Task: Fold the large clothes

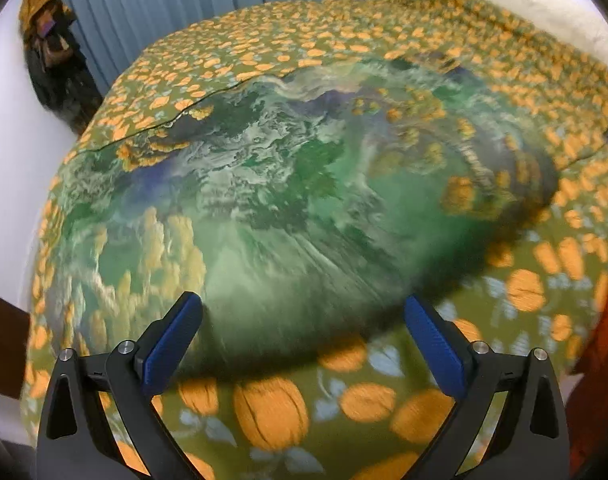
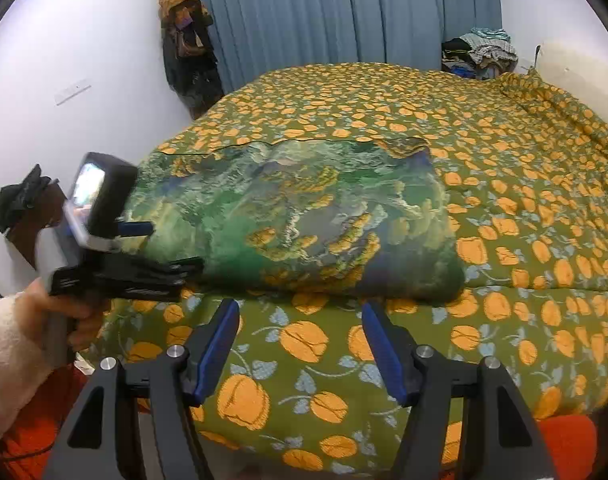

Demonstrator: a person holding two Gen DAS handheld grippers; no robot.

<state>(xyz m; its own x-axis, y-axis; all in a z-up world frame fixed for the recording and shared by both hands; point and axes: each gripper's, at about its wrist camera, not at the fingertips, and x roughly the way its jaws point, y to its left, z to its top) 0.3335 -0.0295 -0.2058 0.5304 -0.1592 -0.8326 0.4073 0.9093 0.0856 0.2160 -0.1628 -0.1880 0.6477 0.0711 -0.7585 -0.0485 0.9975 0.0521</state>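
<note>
A large green, blue and yellow patterned garment [image 1: 304, 184] [image 2: 304, 216] lies folded into a broad, thick rectangle on the bed. In the left wrist view it is blurred. My left gripper [image 1: 302, 304] hovers over the garment's near edge, open, with nothing pinched between its blue pads. The right wrist view shows that left gripper [image 2: 171, 246] at the garment's left end, held by a hand in a white fleece sleeve [image 2: 7, 356]. My right gripper [image 2: 300, 306] is open over the bedcover just in front of the garment, not touching it.
The bed wears a green cover with orange flowers [image 2: 504, 200]. Behind it hang blue curtains [image 2: 344, 12] and dark coats [image 2: 187, 40] on the white wall. A pile of clothes [image 2: 480, 56] sits at the far right corner. Brown furniture [image 2: 35, 216] stands at left.
</note>
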